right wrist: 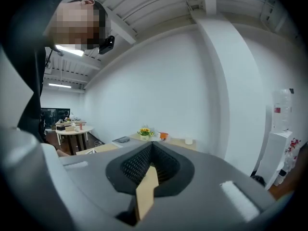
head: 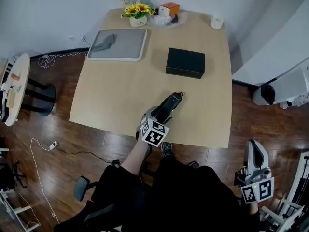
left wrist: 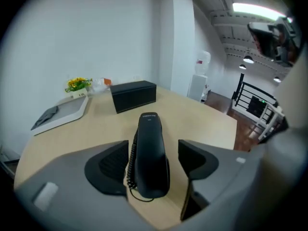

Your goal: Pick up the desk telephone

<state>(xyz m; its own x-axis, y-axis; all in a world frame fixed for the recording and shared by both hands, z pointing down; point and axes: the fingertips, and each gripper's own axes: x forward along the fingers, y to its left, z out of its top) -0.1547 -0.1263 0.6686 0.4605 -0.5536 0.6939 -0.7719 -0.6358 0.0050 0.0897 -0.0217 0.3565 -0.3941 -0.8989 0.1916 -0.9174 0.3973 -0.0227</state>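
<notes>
The black desk telephone (head: 170, 105) lies near the front edge of the wooden table (head: 111, 95), its slim handset pointing away from me. A coiled cord runs along the left side of the telephone (left wrist: 150, 153). My left gripper (head: 161, 116) is open, with one jaw on each side of the telephone's near end and a gap on both sides. In the left gripper view the left gripper (left wrist: 153, 154) straddles the handset, and neither pad touches it. My right gripper (head: 254, 151) hangs off the table at the lower right. The right gripper (right wrist: 150, 153) is shut on nothing.
A black box (head: 185, 62) stands mid-table beyond the telephone. A grey tray (head: 126, 45) with a cloth is at the back left. Yellow flowers (head: 138, 12), an orange box (head: 170, 8) and a white cup (head: 217, 21) line the far edge. A round side table (head: 14, 88) is at the left.
</notes>
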